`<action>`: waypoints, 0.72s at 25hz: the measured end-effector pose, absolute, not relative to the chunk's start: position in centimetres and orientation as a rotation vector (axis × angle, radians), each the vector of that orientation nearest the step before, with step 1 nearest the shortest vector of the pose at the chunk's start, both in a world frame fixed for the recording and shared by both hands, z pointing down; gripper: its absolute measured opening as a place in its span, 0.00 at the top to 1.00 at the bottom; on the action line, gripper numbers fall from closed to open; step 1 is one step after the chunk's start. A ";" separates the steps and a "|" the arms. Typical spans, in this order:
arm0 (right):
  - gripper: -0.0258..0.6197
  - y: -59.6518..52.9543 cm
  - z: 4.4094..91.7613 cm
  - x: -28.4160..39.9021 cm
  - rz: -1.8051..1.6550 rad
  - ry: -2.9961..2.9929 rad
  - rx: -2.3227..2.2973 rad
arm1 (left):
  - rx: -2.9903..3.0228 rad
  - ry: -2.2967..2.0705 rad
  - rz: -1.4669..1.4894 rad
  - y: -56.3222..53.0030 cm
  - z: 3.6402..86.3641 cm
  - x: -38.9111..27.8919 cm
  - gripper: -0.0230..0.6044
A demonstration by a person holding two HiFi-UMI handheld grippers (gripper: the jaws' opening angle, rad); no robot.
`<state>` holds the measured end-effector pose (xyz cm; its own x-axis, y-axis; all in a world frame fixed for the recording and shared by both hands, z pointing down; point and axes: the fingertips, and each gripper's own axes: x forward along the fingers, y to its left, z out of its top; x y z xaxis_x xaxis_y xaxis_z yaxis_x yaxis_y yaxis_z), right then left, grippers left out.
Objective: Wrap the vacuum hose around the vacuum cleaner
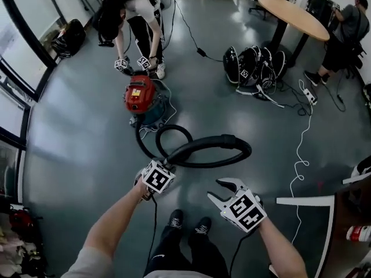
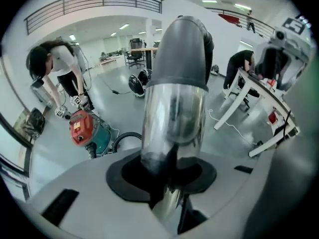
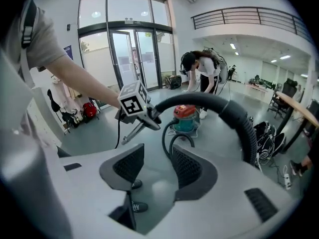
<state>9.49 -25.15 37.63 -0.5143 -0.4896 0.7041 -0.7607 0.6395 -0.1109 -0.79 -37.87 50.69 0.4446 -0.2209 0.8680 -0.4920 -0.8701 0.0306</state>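
The tube [image 2: 174,118] is polished metal, the hose [image 1: 232,140] matt black, probably plastic, and the floor [image 1: 75,143] smooth, glossy grey.

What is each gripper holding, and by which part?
Left gripper clamps the vacuum hose by its metal end tube; right gripper is open and empty.

Room around the vacuum cleaner [image 1: 142,100]: tight on three sides, open to its left.
Blocked beyond it by a person [image 1: 136,13] bent over its red top, hands down beside it; crossed on the near side by the looping black hose [image 1: 200,149]; cluttered to its right with a heap of dark gear [image 1: 250,67], a round table [image 1: 290,13] and a trailing white cable [image 1: 298,150]; bare grey floor [image 1: 75,138] leftward.
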 end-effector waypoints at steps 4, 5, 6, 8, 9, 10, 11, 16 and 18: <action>0.70 -24.5 41.9 6.5 0.604 -2.253 0.850 | 2.376 -0.760 1.235 -38.7 50.7 -2.5 0.74; 0.70 -24.5 43.1 5.8 0.620 -2.256 0.827 | 2.362 -0.798 1.198 -38.9 50.9 -2.8 0.74; 0.70 -24.5 44.2 5.2 0.634 -2.257 0.808 | 2.346 -0.833 1.161 -38.9 51.0 -3.1 0.74; 0.70 -24.8 46.6 3.9 0.659 -2.261 0.783 | 2.309 -0.888 1.094 -38.9 51.6 -3.5 0.74; 0.70 -25.0 47.8 3.2 0.673 -2.263 0.777 | 2.290 -0.907 1.063 -38.9 51.9 -3.7 0.74; 0.70 -25.3 49.0 2.5 0.687 -2.265 0.773 | 2.269 -0.921 1.031 -38.8 52.3 -4.0 0.74; 0.70 -25.5 50.3 1.9 0.702 -2.266 0.770 | 2.246 -0.934 0.998 -38.8 52.7 -4.2 0.74; 0.62 -25.5 57.2 -0.2 0.768 -2.269 0.736 | 2.126 -0.982 0.824 -38.6 55.4 -5.1 0.74; 0.56 -25.1 59.5 -1.1 0.781 -2.280 0.731 | 2.090 -0.994 0.782 -38.1 56.5 -5.2 0.74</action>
<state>-1.14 -25.08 59.53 -0.6593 -0.2955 0.6913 -0.6572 0.6731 -0.3391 -5.24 -38.11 56.49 0.5264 -0.4090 0.7454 -0.8207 -0.4735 0.3198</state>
